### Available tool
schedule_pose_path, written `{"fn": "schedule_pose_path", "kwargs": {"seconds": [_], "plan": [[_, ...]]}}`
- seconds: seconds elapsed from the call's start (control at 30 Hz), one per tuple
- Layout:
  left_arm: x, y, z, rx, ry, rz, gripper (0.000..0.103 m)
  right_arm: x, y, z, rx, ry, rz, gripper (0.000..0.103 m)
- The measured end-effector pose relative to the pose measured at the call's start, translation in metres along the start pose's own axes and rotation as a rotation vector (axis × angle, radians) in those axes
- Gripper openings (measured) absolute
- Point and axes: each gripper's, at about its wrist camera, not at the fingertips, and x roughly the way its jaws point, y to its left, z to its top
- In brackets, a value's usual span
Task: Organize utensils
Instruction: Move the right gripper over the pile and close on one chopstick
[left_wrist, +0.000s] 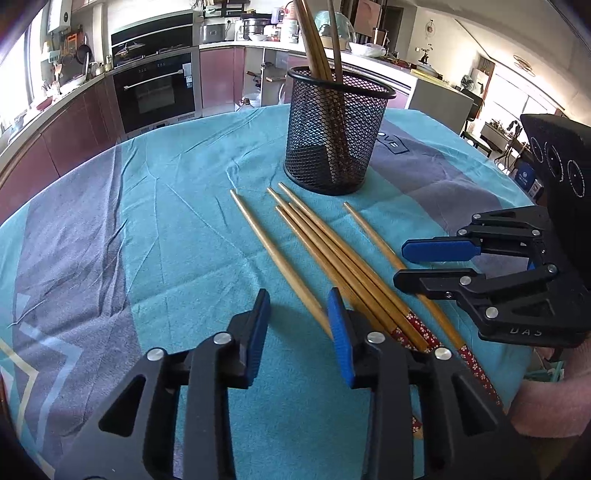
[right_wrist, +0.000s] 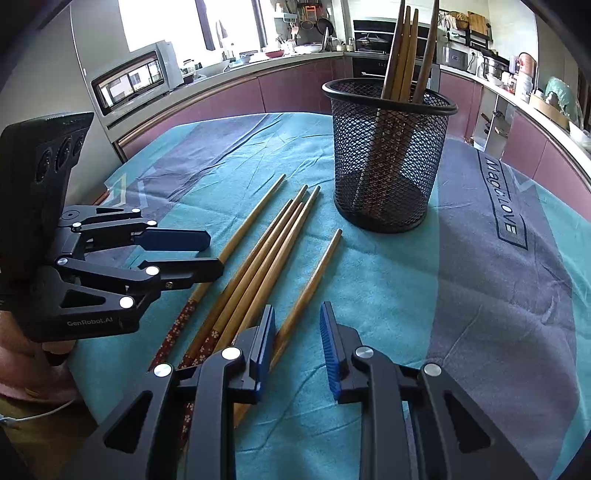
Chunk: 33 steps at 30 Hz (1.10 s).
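Several wooden chopsticks (left_wrist: 332, 254) (right_wrist: 266, 254) with red patterned ends lie side by side on the teal and grey cloth. Behind them stands a black mesh holder (left_wrist: 332, 147) (right_wrist: 388, 166) with several chopsticks upright in it. My left gripper (left_wrist: 299, 299) (right_wrist: 216, 254) is open low over the cloth, and the leftmost chopstick (left_wrist: 273, 251) runs between its fingers, untouched by the pads. My right gripper (right_wrist: 298, 310) (left_wrist: 400, 263) is open too, with the rightmost chopstick (right_wrist: 317, 273) lying between its fingertips, not pressed.
The cloth-covered table (left_wrist: 166, 240) (right_wrist: 424, 295) ends just behind the holder. Kitchen cabinets and an oven (left_wrist: 155, 92) run along the back. A hand in a pink sleeve (left_wrist: 546, 398) (right_wrist: 37, 354) holds each gripper at the frame edges.
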Motion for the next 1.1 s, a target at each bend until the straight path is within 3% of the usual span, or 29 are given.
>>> {"fn": "schedule_pose_path", "kwargs": {"seconds": [0.4,0.47,0.6,0.8,0.93,1.1], "plan": [[0.012,0.02,0.016,-0.051,0.008,0.044,0.032,0.009,0.003,0.01,-0.012,-0.009,-0.023,0.023],[0.015,0.02,0.019,-0.048,0.006,0.053,0.032,0.011,0.004,0.012,-0.013,-0.011,-0.028,0.019],[0.018,0.02,0.023,-0.048,0.006,0.085,0.019,0.012,0.003,0.014,-0.01,-0.014,-0.036,0.013],[0.016,0.024,0.022,-0.054,0.002,0.078,0.013,0.012,-0.003,0.015,-0.008,-0.009,-0.044,0.009],[0.016,0.028,0.02,-0.066,0.006,0.085,0.025,0.011,-0.006,0.015,-0.002,-0.003,-0.042,0.012],[0.019,0.026,0.023,-0.06,0.004,0.097,0.025,0.011,-0.006,0.014,0.008,-0.011,-0.042,0.012]]}}
